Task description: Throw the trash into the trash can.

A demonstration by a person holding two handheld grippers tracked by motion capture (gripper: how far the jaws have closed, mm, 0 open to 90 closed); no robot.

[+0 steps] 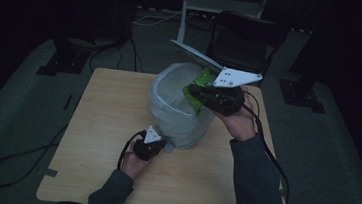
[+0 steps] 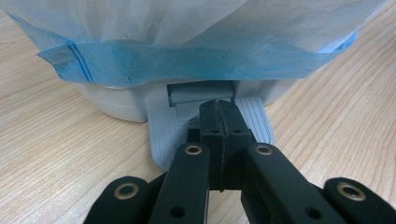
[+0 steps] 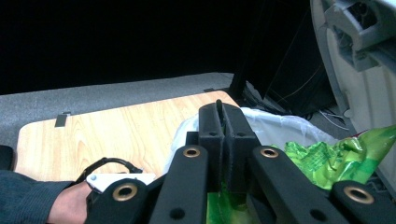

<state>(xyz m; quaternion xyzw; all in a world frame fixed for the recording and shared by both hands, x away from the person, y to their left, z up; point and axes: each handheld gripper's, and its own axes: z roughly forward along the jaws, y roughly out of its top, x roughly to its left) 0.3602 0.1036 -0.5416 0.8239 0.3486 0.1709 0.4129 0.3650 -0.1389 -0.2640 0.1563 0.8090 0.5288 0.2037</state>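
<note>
- Two tongs worked one bin [image 1: 178,114] at the table's [image 1: 101,124] middle: a pedal bin, lid up.
- My right tongs [image 1: 193,90], jaws closed on a green wrapper [image 1: 202,79], hung over the bin's mouth; dropping it in looked like the step, so opening came next.
- My left tongs [image 2: 219,114], shut and empty, pressed the pedal [image 2: 163,135], plain from its own view.
</note>
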